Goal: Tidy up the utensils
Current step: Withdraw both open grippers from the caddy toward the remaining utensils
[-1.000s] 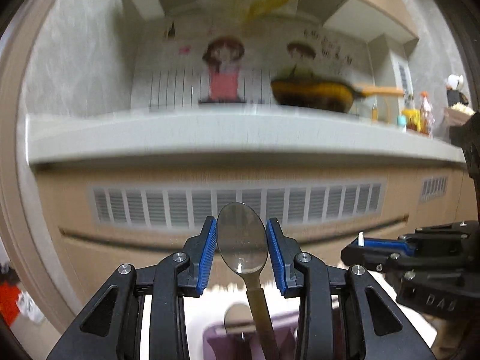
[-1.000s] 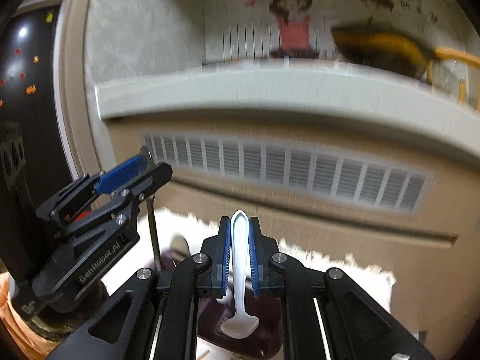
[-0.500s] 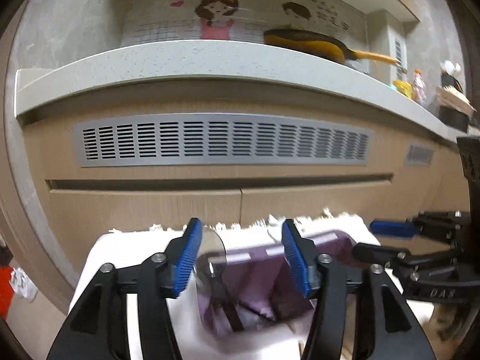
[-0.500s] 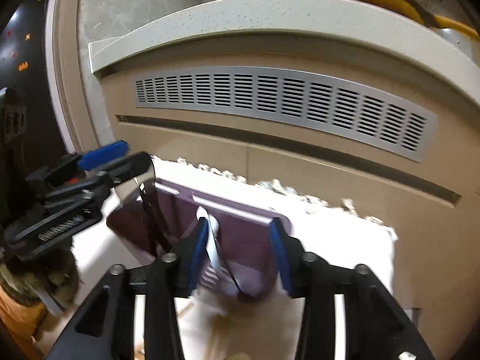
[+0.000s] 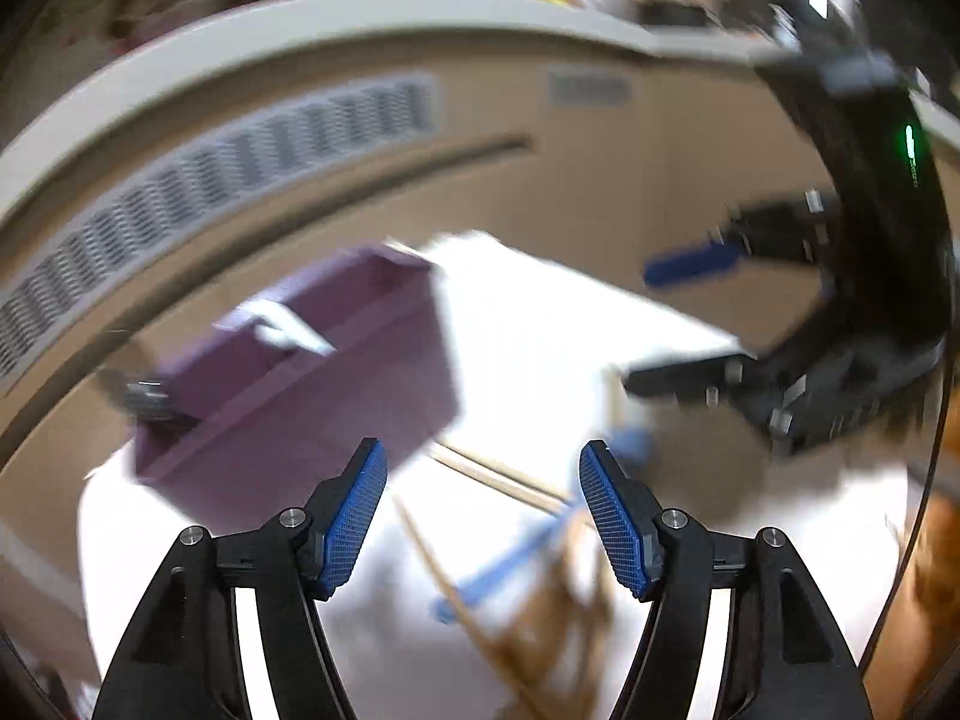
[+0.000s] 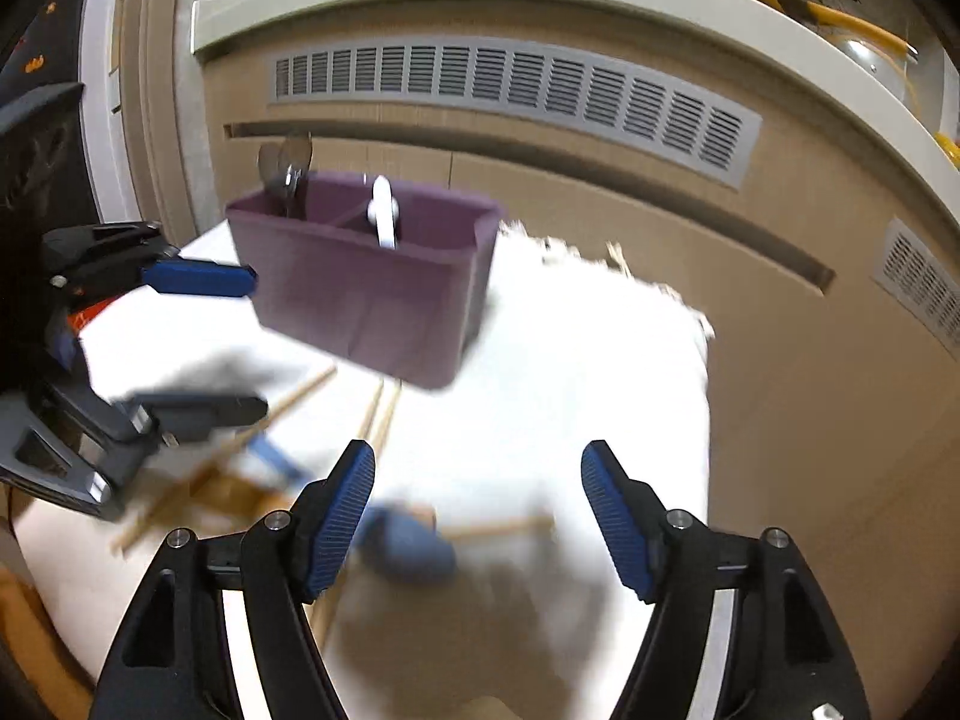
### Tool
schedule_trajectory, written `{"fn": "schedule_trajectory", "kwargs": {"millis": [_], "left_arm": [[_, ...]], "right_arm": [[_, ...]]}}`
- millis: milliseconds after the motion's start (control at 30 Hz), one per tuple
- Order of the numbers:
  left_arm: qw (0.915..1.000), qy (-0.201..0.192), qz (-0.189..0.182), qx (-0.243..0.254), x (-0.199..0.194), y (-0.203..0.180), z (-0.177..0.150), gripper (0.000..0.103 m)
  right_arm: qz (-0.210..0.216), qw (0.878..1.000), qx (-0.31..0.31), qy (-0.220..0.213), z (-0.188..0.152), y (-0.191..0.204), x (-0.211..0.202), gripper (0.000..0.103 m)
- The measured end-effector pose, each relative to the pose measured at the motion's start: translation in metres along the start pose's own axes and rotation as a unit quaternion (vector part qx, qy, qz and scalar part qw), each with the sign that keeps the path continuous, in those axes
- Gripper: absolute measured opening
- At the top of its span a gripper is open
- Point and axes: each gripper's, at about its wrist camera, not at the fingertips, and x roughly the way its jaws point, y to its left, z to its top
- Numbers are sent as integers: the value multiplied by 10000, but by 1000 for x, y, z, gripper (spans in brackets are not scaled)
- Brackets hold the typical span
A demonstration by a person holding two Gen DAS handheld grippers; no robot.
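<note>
Utensils (image 6: 384, 213) stand sharp in the purple caddy (image 6: 366, 294) only rightward; both tongs (image 5: 483, 510) (image 6: 478, 513) just spread, empty.

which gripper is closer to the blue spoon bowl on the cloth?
Right. The right gripper, open, has the blue spoon bowl just inside its left finger. The left gripper, open and empty, sits farther off, over the wooden chopsticks.

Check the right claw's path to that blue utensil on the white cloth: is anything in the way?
Nothing visible blocks it. The right claw, whose jaws have just been opening, is empty, and the blurred blue utensil lies just ahead of its left finger on the white cloth. Wooden chopsticks lie alongside, not across.
</note>
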Motion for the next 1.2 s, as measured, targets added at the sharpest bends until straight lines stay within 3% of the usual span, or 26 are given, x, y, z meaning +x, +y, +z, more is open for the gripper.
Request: {"fn": "schedule_trajectory", "kwargs": {"millis": [133,267,600,667,700,833,967,1200], "left_arm": [[9972,459,-547,211,24,-21,-3,67],[9915,809,-993,235,44,-32,4,67],[9817,1500,-1165,137,90,-28,25,65],[9791,1629,-1211,81,93,-32,26,50],[9787,1676,-1187,53,93,-34,24,49],[9812,1641,-1013,-112,85,-37,19,33],[9821,1465,-828,-846,61,-21,16,22],[9771,449,-35,-2081,-15,21,2,19]], "right_arm": [[-137,9999,19,76,-26,0,-10,82],[-198,9997,75,109,-45,-5,-15,82],[-38,9984,539,169,-69,-26,-8,83],[-19,9977,647,202,-73,-30,-7,83],[-14,9973,699,222,-74,-32,-6,83],[-21,9964,815,248,-77,-35,-5,83],[7,9960,859,239,-75,-34,-7,84],[51,9960,877,176,-68,-26,-9,90]]}}
